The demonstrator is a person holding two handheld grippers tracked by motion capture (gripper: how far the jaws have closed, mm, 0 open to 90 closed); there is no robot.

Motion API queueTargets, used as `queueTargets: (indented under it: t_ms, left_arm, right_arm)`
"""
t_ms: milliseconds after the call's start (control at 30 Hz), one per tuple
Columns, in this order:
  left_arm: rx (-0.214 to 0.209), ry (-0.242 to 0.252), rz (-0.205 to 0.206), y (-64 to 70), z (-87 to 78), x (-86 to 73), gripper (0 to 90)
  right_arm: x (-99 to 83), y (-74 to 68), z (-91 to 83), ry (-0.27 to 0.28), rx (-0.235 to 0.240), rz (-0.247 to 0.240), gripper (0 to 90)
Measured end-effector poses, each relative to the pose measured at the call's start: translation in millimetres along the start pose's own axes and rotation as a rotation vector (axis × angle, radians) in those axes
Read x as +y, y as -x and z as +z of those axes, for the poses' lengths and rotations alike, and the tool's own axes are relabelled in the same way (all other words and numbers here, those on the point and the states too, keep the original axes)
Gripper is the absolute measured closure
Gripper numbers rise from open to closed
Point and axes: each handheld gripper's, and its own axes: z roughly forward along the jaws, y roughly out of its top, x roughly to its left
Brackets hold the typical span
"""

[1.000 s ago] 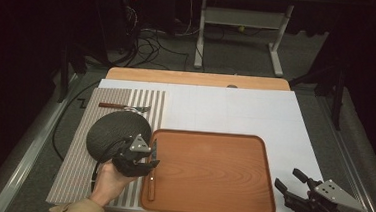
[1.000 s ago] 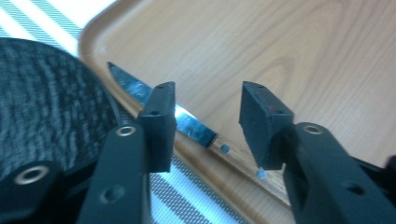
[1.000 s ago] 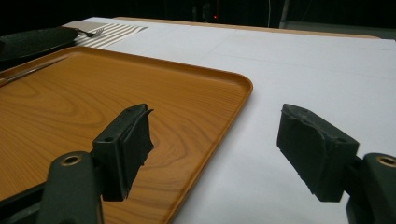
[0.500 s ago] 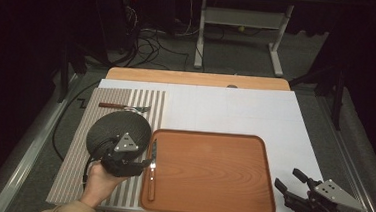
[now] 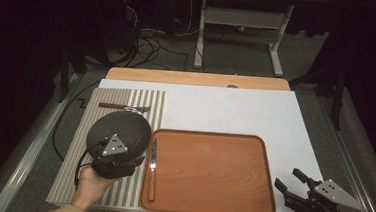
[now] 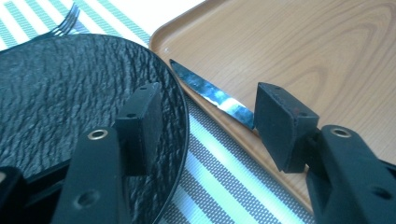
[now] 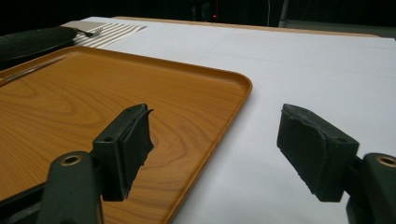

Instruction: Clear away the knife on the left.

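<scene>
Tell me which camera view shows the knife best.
The high view: the whole knife lies along the left edge of the tray, blade and wooden handle both visible. The left gripper view gives only its blade, partly behind a jaw. The right gripper view catches a faint sliver at far left.

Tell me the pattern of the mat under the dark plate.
The mat has grey and white stripes; they show best in the left gripper view.

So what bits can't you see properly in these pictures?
- Knife handle: in the left gripper view, cut off behind the left hand-held gripper.
- Plate near edge: in the high view, covered by that gripper's grey top plate.
- Fork handle: out of frame in the left gripper view.
- Tray far-left side: cut off in the right gripper view.
</scene>
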Motion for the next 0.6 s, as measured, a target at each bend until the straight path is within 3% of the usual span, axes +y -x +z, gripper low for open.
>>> queueTargets:
  t_ms: [233, 333, 600]
  left_arm:
    - [0.016, 0.037, -0.009, -5.3, -6.0, -8.5, 39.4]
    - [0.053, 0.050, -0.024, -5.5, -7.6, -12.7, 39.5]
    - [0.071, 0.089, -0.032, -10.2, -14.6, -23.1, 39.5]
  right_arm:
    - [-0.1, 0.0, 0.0, 0.001, -0.002, 0.003, 26.3]
    - [0.0, 0.3, 0.1, 0.002, -0.001, 0.000, 26.3]
    - [-0.1, 0.1, 0.2, -0.003, -0.002, -0.003, 26.3]
